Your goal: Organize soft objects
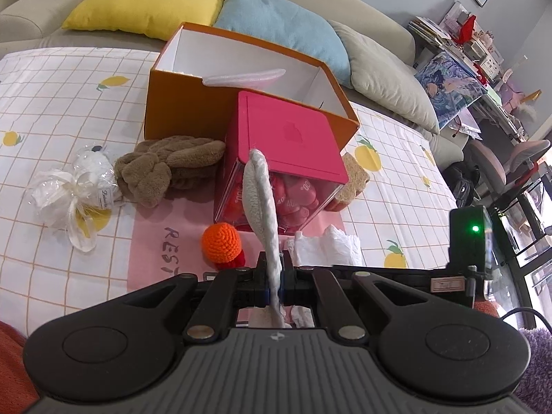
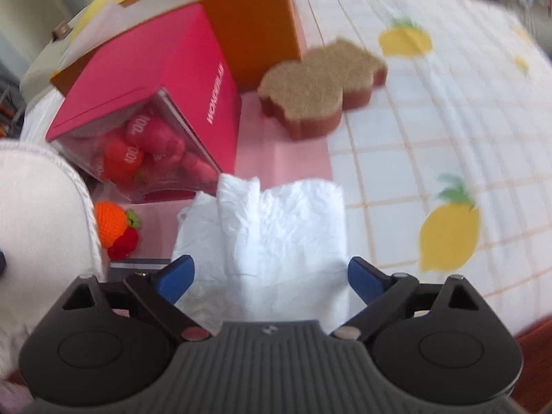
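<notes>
Because the right wrist view is smeared, fine detail there is hard to read, and a large white rounded mass [image 2: 38, 227] cut off at its left edge cannot be identified. From the left wrist, the brown sponge [image 1: 355, 181] shows only as a corner behind the pink box [image 1: 286, 145], and the white crumpled cloth [image 1: 327, 245] is half hidden by the tool body. Inside the orange box [image 1: 179, 103], only a pale flat piece [image 1: 241, 76] shows above the wall.

Everything lies on a bed sheet [image 1: 51, 110] printed with a grid and lemons, with a pink patch under the boxes. Yellow [image 1: 148, 0], blue [image 1: 283, 24] and grey-green cushions [image 1: 386, 69] lean along a sofa behind it, and cluttered shelves [image 1: 465, 41] fill the right side of the room. A brown fluffy cloth [image 1: 169, 169] lies against the orange box, a cellophane-wrapped white bundle [image 1: 72, 193] just left of it, and an orange crocheted fruit [image 1: 220, 239] sits in front of the pink box, whose clear front shows red hearts.

Left tool [image 1: 274, 276]: jaws pinched tight on a white towelling piece [image 1: 262, 200], which stands up from the grip in front of the pink box.

Right tool [image 2: 270, 276]: jaws spread wide, blue pads [image 2: 176, 277] on either side of the white crumpled cloth [image 2: 276, 234]; the cloth rests on the sheet between them, the pads not pressing it. The brown sponge [image 2: 317, 86] lies beyond it, beside the orange box [image 2: 255, 24].
</notes>
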`<action>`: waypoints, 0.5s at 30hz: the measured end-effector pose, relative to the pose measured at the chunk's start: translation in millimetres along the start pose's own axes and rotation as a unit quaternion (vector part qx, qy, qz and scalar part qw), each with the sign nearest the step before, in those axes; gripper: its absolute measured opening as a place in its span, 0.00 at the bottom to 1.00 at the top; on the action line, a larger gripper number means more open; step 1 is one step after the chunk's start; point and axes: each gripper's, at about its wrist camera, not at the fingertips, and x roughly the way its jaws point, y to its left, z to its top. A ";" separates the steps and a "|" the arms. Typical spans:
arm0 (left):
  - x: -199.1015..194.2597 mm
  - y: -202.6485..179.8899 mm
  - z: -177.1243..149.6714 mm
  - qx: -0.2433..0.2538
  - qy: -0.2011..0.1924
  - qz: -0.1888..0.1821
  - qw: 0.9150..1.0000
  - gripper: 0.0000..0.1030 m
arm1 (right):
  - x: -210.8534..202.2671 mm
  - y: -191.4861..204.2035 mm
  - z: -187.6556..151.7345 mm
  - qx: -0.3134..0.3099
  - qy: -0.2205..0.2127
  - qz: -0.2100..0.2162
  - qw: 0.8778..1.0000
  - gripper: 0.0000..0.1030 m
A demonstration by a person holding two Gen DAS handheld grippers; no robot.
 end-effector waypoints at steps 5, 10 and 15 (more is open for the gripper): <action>2.0 2.7 -0.4 -0.004 0.003 0.001 1.000 0.05 | 8.1 34.5 -10.5 -0.080 -0.008 -0.025 0.996 0.91; 2.4 4.5 0.5 -0.008 0.003 0.000 1.000 0.05 | 14.4 55.0 -22.7 -0.145 -0.015 -0.061 0.987 0.75; -0.3 5.5 0.9 -0.010 -0.002 -0.006 1.000 0.05 | 4.4 48.4 -23.1 -0.147 -0.025 -0.055 0.987 0.24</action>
